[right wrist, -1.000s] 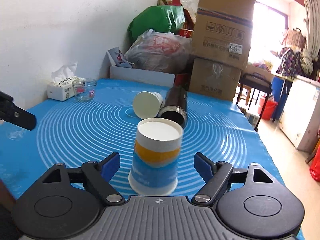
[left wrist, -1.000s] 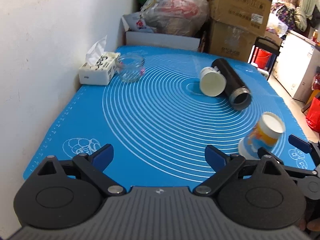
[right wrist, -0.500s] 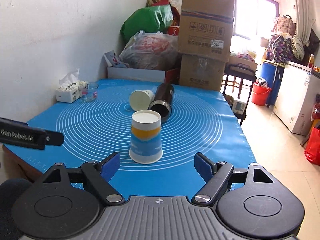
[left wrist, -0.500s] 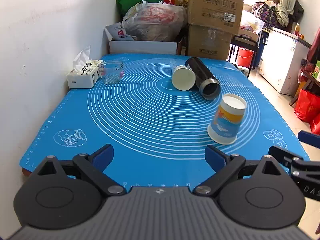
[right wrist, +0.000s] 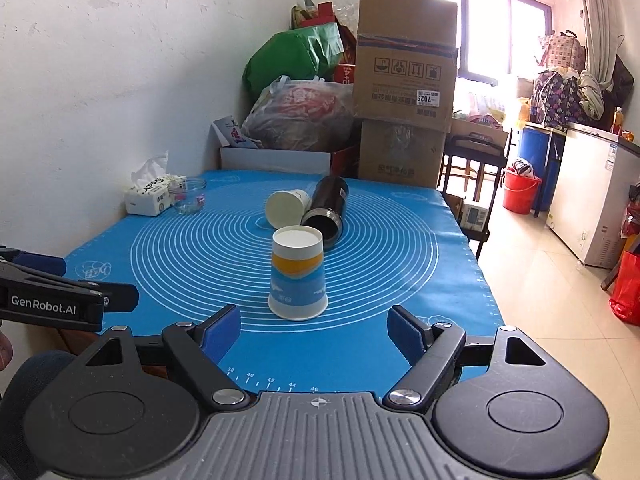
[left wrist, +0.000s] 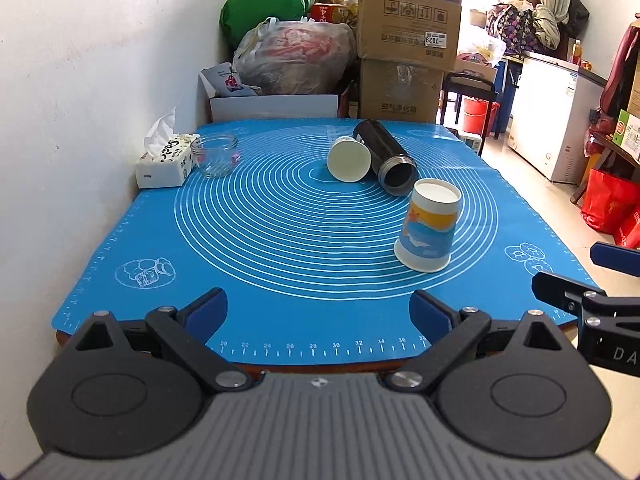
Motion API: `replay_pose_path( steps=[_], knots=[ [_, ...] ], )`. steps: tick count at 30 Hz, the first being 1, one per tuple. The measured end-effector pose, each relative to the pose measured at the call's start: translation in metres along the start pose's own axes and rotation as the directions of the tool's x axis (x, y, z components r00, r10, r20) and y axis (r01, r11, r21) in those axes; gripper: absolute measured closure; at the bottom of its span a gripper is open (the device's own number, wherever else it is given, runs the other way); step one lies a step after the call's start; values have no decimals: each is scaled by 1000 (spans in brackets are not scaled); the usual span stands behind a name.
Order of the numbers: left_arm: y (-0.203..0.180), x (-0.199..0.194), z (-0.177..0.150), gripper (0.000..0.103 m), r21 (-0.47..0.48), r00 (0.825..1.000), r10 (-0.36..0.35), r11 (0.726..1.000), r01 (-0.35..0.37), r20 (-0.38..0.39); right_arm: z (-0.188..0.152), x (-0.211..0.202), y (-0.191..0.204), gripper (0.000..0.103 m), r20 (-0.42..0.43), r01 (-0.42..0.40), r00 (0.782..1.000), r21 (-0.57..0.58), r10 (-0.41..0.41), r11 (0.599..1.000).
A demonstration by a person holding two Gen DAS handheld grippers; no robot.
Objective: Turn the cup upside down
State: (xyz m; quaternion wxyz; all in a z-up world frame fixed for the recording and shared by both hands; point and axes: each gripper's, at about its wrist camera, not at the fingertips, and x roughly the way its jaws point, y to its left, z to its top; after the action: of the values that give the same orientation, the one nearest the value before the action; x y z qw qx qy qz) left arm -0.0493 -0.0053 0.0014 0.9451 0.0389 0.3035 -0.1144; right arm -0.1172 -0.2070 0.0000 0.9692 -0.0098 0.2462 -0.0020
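A blue, yellow and white paper cup [left wrist: 428,228] stands upside down, rim down, on the blue mat [left wrist: 280,240]; it also shows in the right wrist view [right wrist: 297,276]. My left gripper [left wrist: 319,314] is open and empty at the mat's near edge, well short and left of the cup. My right gripper [right wrist: 315,330] is open and empty at the near edge, just short of the cup. Its fingers [left wrist: 560,288] show at the right of the left wrist view.
A plain white paper cup [left wrist: 349,159] and a black flask [left wrist: 390,160] lie on their sides mid-mat. A glass jar [left wrist: 214,155] and a tissue pack [left wrist: 164,160] sit by the left wall. Boxes [left wrist: 404,40] and bags stand behind the table.
Both grippers have pulled back toward the near edge, away from the upside-down cup. The cup stays standing on the mat, free of the right gripper.
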Motion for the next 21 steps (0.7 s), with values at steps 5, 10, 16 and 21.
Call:
replay_pose_path(
  steps=[5,10,16,21],
  knots=[
    [-2,-1,-2,6,5,1000,-4,1000,4,1,0,-2,0,21,1,2,1000,5,-2,1000],
    [-3,-2,-3,6,13,1000,-3,1000,3,2,1,-3,0,21,3,0,1000,9,0,1000],
    [-5,-3,-4,6,14,1000,-6,1000,6,0,2,-3,-2,21,3,5,1000,14,-5,1000],
    [-4,-4,-5,6,15,1000,-5,1000,5,0,2,-4,-1,21,3,3,1000,14,-3,1000]
  ],
)
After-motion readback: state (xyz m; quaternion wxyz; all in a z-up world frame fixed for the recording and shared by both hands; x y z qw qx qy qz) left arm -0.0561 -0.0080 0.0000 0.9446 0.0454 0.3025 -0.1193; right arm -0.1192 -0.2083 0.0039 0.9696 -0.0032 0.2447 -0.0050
